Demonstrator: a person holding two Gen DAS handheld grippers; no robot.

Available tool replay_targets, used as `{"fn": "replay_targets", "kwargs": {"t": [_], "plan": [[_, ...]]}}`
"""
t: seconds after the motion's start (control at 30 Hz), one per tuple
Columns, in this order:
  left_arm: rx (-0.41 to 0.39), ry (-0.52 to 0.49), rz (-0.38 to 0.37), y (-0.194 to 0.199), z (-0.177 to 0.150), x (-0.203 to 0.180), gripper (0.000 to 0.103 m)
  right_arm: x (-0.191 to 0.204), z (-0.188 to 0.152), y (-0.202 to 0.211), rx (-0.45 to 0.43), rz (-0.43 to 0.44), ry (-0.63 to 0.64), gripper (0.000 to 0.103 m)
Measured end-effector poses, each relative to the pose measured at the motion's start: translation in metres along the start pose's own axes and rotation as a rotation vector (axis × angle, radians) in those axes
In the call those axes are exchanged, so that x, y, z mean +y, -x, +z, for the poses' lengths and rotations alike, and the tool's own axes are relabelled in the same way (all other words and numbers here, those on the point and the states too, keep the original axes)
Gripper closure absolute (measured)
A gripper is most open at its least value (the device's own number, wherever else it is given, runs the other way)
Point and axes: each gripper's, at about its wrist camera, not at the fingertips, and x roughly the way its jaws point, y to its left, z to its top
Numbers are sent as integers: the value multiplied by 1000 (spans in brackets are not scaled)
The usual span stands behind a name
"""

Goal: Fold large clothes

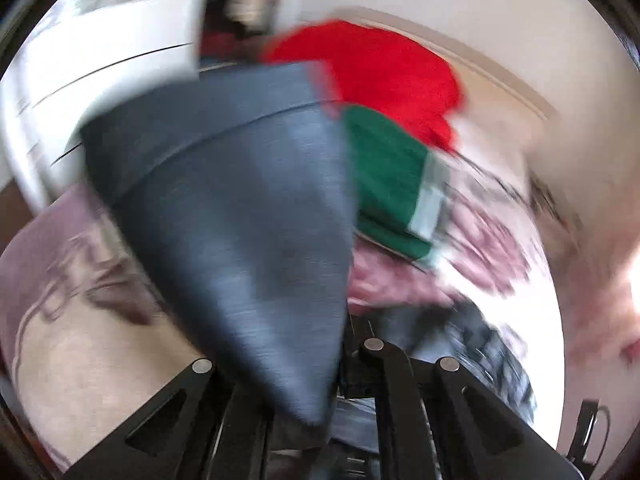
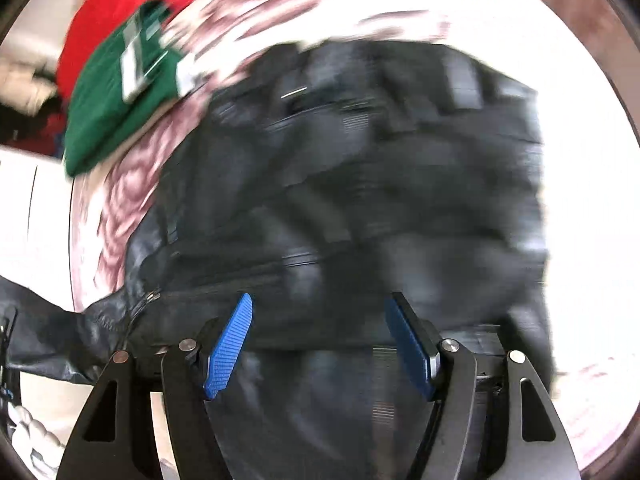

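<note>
In the left wrist view a dark grey-blue trouser leg [image 1: 240, 208] fans upward from my left gripper [image 1: 340, 384]. The gripper is shut on the leg's lower end, and the cloth hides its fingertips. The picture is motion-blurred. In the right wrist view the dark trousers [image 2: 360, 184] lie spread on a pink-and-white patterned bed cover [image 2: 132, 192]. My right gripper [image 2: 321, 300] hovers over their near edge, pointing steeply down. Its blue pads [image 2: 228, 348] stand wide apart and press on nothing.
A folded green garment [image 2: 108, 120] with pale stripes lies on a red garment [image 2: 120, 4] at the far left of the bed cover; both garments, green [image 1: 384, 184] and red [image 1: 380, 72], show behind the lifted leg. White furniture [image 1: 100, 60] stands beyond.
</note>
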Motion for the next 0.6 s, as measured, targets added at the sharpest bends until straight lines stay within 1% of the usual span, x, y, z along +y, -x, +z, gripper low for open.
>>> {"fn": "replay_targets", "kwargs": {"t": [0.03,0.1,0.13,0.17,0.23,0.27,0.3,0.4,0.47,0.5,0.53,0.57,0.6], "plan": [[30,-34,-25,-12,-7,-27,97,-19,3,8,-8,-2,-26,32],[111,-106,-83,-39,-38,-96,97,-64,10,24,-36,-22,-83,32],[146,-135,-107,-51,-51,-121,97,-81,11,30,-49,-31,-104,32],[187,-176,-126,-63,-69,-147,97,-106,14,38,-61,-46,-131,32],[276,-275,-137,-88,-112,-197,97,-137,14,45,-68,-62,-163,32],[315,-330,-131,-100,-134,-217,97,-157,13,49,-64,-69,-180,32],[349,-384,-117,-110,-154,-232,97,-173,9,52,-62,-79,-189,32],[432,-511,-77,-129,-197,-255,93,-205,1,59,-51,-97,-204,32],[431,-612,-34,-128,-218,-263,85,-222,-6,61,-39,-85,-220,32],[434,-639,-53,-125,-223,-267,64,-231,-9,61,-32,-73,-228,32],[443,-647,-76,-122,-225,-271,30,-236,-11,61,-26,-64,-231,32],[448,-653,-92,-118,-225,-272,16,-239,-12,62,-21,-51,-235,32],[447,-650,-110,-118,-222,-275,10,-242,-13,64,-19,-39,-236,31]]}}
